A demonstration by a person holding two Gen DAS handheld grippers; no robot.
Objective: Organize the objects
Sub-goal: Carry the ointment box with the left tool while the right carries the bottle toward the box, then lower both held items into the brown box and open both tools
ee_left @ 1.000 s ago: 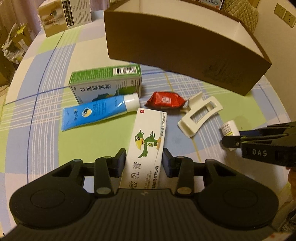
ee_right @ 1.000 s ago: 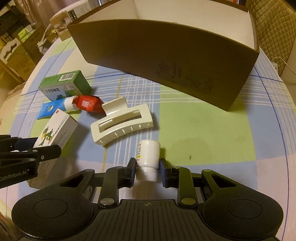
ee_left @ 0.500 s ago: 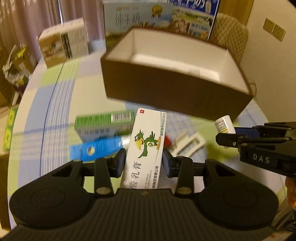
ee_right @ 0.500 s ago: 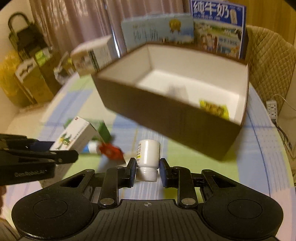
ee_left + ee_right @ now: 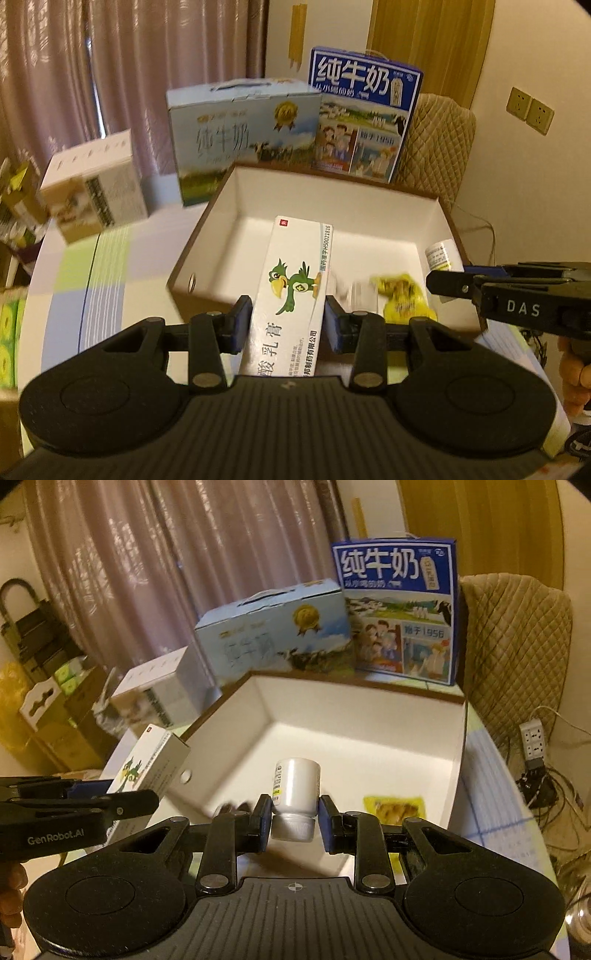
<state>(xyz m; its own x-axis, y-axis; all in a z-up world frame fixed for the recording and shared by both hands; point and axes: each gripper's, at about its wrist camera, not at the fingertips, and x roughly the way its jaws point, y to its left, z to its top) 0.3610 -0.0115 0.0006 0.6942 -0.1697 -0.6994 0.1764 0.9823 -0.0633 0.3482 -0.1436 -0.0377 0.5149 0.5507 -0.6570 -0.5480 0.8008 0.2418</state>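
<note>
Over the open brown cardboard box [image 5: 207, 225], left gripper [image 5: 288, 323] clamps the white parrot carton [image 5: 291, 291] lengthwise pointing far, while right gripper [image 5: 293, 821] pinches the small white pill bottle [image 5: 295, 788] on the box's right side.

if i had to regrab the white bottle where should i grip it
Grip the white bottle across its round body just above the cap, where the right hand-held gripper clamps it now. Come from the cap end, since the body offers even curved sides and the cap is narrower.
</note>
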